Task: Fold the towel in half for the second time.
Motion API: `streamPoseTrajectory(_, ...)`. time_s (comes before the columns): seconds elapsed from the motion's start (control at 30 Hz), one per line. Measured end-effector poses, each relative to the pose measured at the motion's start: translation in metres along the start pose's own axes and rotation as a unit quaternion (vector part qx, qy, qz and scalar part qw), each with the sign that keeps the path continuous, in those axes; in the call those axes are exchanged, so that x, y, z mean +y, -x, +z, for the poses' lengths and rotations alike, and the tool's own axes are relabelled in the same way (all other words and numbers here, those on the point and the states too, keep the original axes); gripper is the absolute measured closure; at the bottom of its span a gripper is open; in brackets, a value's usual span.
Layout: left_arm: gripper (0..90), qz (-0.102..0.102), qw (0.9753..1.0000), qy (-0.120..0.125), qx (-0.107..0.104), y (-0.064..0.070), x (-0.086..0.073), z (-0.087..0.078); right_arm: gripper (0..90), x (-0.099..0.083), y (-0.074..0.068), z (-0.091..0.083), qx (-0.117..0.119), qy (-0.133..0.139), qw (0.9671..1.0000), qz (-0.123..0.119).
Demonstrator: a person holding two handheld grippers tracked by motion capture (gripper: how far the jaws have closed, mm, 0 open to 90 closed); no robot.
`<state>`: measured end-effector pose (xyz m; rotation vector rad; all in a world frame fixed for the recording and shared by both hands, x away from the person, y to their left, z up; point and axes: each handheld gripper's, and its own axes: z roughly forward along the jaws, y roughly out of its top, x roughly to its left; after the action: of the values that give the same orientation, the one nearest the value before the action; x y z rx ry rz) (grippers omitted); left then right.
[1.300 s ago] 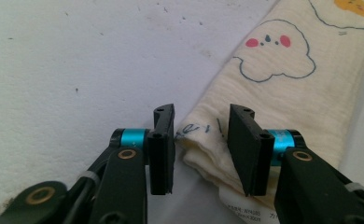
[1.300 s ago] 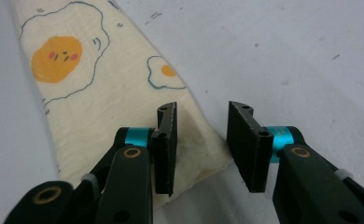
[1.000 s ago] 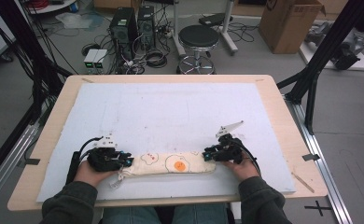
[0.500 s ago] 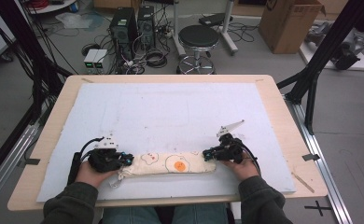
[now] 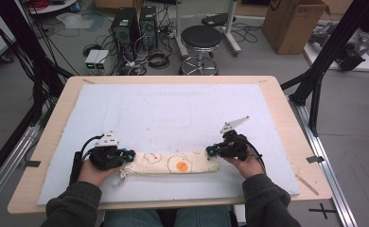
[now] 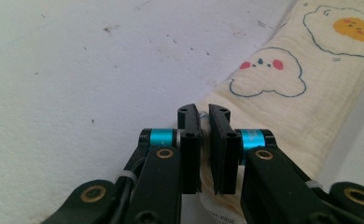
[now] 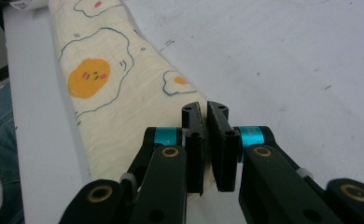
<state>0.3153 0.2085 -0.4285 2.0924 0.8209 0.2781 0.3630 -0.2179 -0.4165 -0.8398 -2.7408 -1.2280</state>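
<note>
barely any shift since earlier, both grippers [image 5: 128,154] [image 5: 210,151] stay clamped on rolled cloth [image 5: 173,163] ends; soft, light, hold the ends

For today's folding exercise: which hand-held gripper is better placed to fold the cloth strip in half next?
Either; neither clearly wins. The left hand-held gripper and the right hand-held gripper each pinch one end of the cloth, which lies flat between them. I would lead with the right, since its end looks neater.

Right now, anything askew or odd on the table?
Nothing stands out. The folded egg-print cloth lies as a straight strip along the near edge of the white mat, with the left tool and right tool each pinching one end.
</note>
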Motion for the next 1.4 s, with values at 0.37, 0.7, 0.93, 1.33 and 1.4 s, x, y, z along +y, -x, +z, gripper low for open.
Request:
streamPoseTrajectory(0.37,83.1,0.01,0.9998,0.002,0.018,-0.012,0.021,0.009,85.6,0.014,0.014,-0.005,-0.021,-0.005,0.9998,0.001)
streamPoseTrajectory(0.7,83.2,-0.016,0.9993,0.008,0.032,-0.028,0.021,0.018,85.7,0.025,0.032,0.001,-0.038,-0.007,0.9992,0.011)
streamPoseTrajectory(0.93,83.2,-0.021,0.999,0.011,0.039,-0.035,0.03,0.02,85.7,0.034,0.043,0.001,-0.044,-0.002,0.999,0.01)
streamPoseTrajectory(1.33,83.2,-0.035,0.9981,0.014,0.048,-0.047,0.034,0.029,85.7,0.043,0.058,0.002,-0.054,0.007,0.9983,0.021)
streamPoseTrajectory(1.4,83.2,-0.039,0.9978,0.016,0.051,-0.049,0.034,0.029,85.7,0.044,0.06,0.003,-0.055,0.004,0.9982,0.023)
